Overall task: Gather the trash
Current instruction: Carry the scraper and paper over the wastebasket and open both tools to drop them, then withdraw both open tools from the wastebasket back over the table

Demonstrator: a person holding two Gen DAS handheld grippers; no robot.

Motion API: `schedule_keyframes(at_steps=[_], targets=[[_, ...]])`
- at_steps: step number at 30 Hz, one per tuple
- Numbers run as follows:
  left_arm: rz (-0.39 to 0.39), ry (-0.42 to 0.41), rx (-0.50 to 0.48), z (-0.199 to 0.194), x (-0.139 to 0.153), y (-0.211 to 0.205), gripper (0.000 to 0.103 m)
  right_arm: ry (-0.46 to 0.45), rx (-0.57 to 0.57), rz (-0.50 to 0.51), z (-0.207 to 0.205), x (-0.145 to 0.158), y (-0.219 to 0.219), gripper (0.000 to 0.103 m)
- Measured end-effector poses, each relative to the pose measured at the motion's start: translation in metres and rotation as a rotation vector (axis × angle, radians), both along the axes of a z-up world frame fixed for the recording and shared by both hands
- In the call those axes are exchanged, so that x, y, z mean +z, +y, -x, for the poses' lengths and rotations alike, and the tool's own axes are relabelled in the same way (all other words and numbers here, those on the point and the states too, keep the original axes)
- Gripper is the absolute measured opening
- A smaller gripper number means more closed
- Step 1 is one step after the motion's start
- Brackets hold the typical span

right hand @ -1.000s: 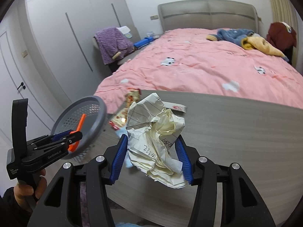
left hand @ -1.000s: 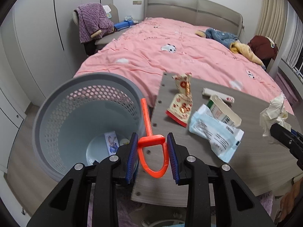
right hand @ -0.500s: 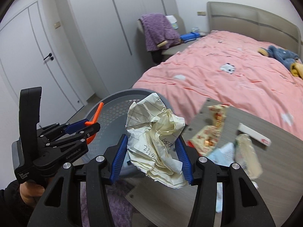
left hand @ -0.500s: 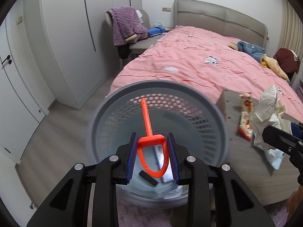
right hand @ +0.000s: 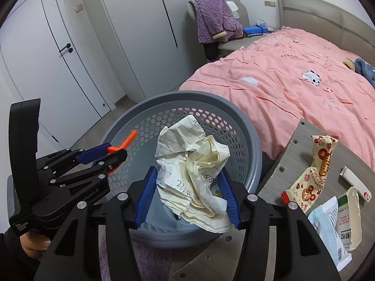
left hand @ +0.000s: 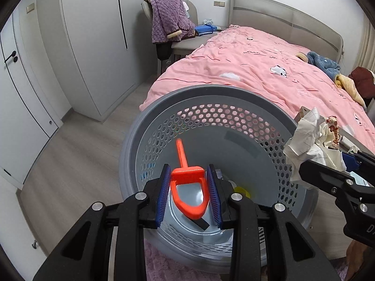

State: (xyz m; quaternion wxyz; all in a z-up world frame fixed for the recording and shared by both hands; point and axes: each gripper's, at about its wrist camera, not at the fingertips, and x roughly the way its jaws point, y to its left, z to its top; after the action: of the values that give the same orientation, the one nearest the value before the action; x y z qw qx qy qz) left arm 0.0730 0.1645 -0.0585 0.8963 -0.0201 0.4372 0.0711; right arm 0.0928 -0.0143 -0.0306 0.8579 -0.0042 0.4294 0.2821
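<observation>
Grey perforated basket [left hand: 234,98]; orange scoop [left hand: 187,187]; pink bedspread [left hand: 257,70]

The crumpled paper [right hand: 194,175] covers most of the grey basket's [right hand: 243,126] floor in the right wrist view, so what lies under it cannot be told, and in the left wrist view the orange scoop [left hand: 188,187] and blue pads hide part of the dark and yellow scraps there. The desk [right hand: 295,147] runs off the right and bottom edges, cutting the blue-and-white wrapper [right hand: 328,231]. The writing on the paper is too small to read.
</observation>
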Motion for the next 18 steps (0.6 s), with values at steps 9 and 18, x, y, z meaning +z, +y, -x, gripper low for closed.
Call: schedule_keyframes(at_steps=[9, 18], targets=[[0.007, -0.005, 0.021, 0.002, 0.002, 0.007, 0.045, -0.021, -0.002, 0.008, -0.009, 0.002, 0.007, 0.070], [0.007, -0.014, 0.034, 0.010, 0.005, 0.005, 0.055, -0.021, -0.017, 0.009, -0.007, 0.001, 0.004, 0.071]])
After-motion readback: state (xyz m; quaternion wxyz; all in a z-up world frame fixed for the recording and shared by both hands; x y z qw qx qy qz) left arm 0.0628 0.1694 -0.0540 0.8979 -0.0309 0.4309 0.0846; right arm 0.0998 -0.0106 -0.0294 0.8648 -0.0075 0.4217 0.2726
